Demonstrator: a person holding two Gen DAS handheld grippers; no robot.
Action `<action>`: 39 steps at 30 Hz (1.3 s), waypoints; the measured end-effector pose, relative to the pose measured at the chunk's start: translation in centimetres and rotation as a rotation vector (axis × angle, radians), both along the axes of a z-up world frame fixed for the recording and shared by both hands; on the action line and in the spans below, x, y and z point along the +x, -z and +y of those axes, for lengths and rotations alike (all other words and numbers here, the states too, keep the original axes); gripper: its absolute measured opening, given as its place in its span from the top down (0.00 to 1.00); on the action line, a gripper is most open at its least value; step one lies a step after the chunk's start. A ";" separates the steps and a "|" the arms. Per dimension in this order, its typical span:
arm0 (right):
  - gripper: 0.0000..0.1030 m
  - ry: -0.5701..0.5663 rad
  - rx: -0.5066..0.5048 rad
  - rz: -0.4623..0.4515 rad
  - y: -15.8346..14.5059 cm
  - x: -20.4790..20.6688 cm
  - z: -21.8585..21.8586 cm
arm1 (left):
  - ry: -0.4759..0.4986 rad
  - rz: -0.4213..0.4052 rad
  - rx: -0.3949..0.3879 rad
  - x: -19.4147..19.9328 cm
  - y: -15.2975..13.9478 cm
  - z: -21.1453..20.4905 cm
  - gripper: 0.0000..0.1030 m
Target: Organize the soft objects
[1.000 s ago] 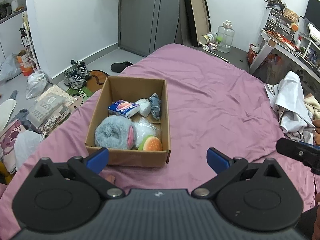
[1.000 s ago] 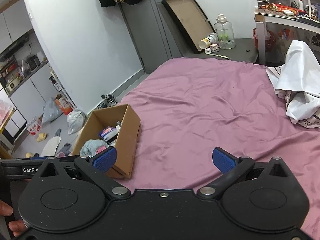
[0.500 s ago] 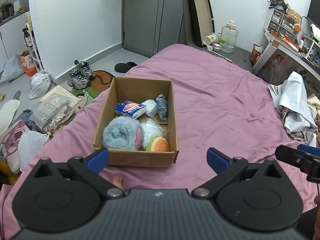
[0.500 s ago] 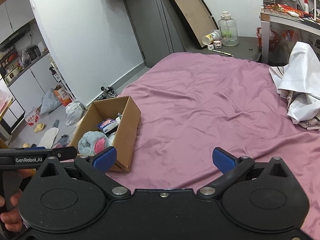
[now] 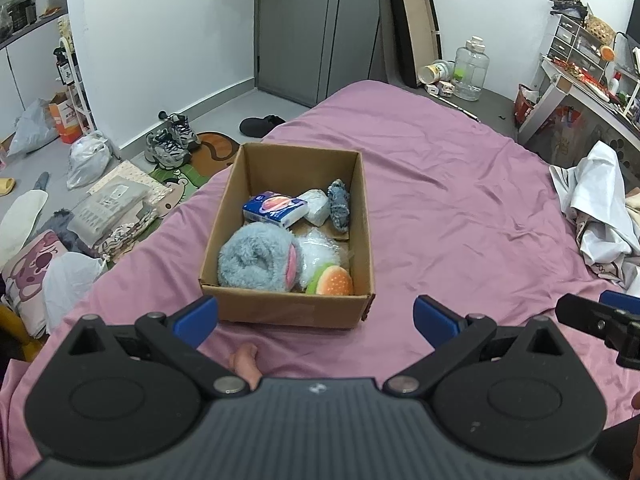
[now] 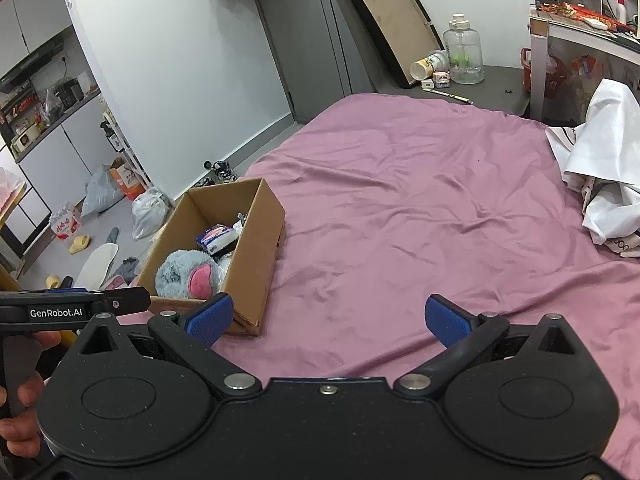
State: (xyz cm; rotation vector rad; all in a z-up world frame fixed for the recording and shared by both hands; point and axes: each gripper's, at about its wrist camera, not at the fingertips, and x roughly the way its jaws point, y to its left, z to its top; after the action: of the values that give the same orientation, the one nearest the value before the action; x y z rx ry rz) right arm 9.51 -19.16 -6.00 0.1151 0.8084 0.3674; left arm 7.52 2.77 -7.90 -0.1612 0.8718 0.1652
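On my left wrist view, the floor at nine o'clock is strewn with bags and a pair of sneakers point(image 5: 173, 143). My left tongs point(image 5: 316, 316) are spread wide with nothing between the blue pads, hovering above the pink bedsheet point(image 5: 460, 216) just short of the cardboard box point(image 5: 289, 310), which sits on the bed at twelve o'clock from them. Inside the box, the fluffy grey-blue plush point(image 5: 256, 258) fills the near left corner, with a burger toy point(image 5: 334, 282) beside it at three o'clock, a clear plastic bag point(image 5: 320, 250) between them, a blue tissue pack point(image 5: 275, 209) farther back, then a white bundle point(image 5: 318, 206) and a denim-coloured piece point(image 5: 339, 205) against the right wall. At three o'clock a white cloth point(image 5: 600, 208) lies crumpled on the bed edge.

My right tongs point(image 6: 326, 320) also stand wide apart, empty, over bare sheet; the box is at ten o'clock from them.
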 end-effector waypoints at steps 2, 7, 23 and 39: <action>0.00 -0.001 -0.002 0.000 0.0 0.0 0.0 | -0.002 -0.002 0.001 0.0 0.0 0.1 0.00; 0.00 0.001 -0.013 0.005 0.2 0.1 0.2 | -0.007 -0.002 -0.002 0.0 -0.1 0.3 0.00; 0.00 0.011 -0.032 -0.006 0.0 0.0 0.5 | -0.009 0.004 0.007 0.1 -0.1 0.5 0.00; 0.00 0.019 -0.038 -0.006 0.1 0.1 0.4 | -0.019 0.021 0.017 0.1 0.1 0.9 0.00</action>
State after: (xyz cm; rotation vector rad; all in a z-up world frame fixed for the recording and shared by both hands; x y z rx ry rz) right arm 9.65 -18.73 -6.06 0.0858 0.8074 0.3338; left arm 7.65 3.62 -8.02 -0.1524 0.8902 0.1926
